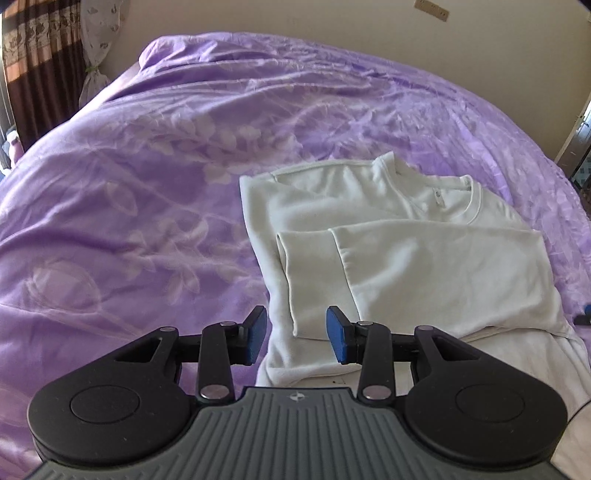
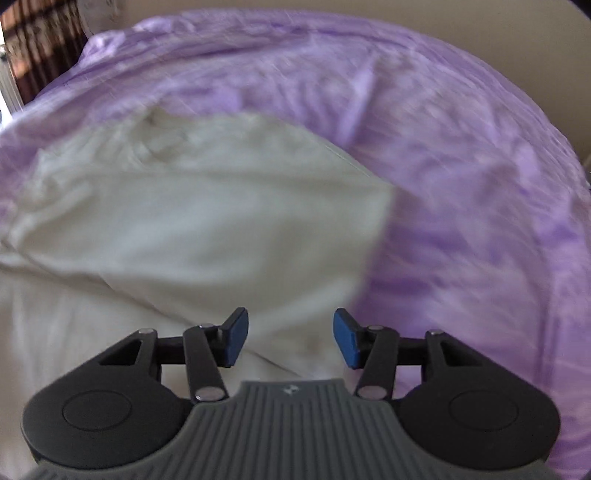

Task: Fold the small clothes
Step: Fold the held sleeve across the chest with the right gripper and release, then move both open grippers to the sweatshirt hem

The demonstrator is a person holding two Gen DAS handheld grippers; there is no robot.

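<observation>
A white long-sleeved top lies on the purple bedspread, its collar toward the far side and both sleeves folded across its front. My left gripper is open and empty, just above the garment's near left edge and a sleeve cuff. In the right wrist view, which is blurred, the same top fills the left and middle. My right gripper is open and empty over the garment's near right part.
The purple floral bedspread covers the whole bed around the garment. A brown patterned curtain and a tied white curtain hang at the far left. A beige wall stands behind the bed.
</observation>
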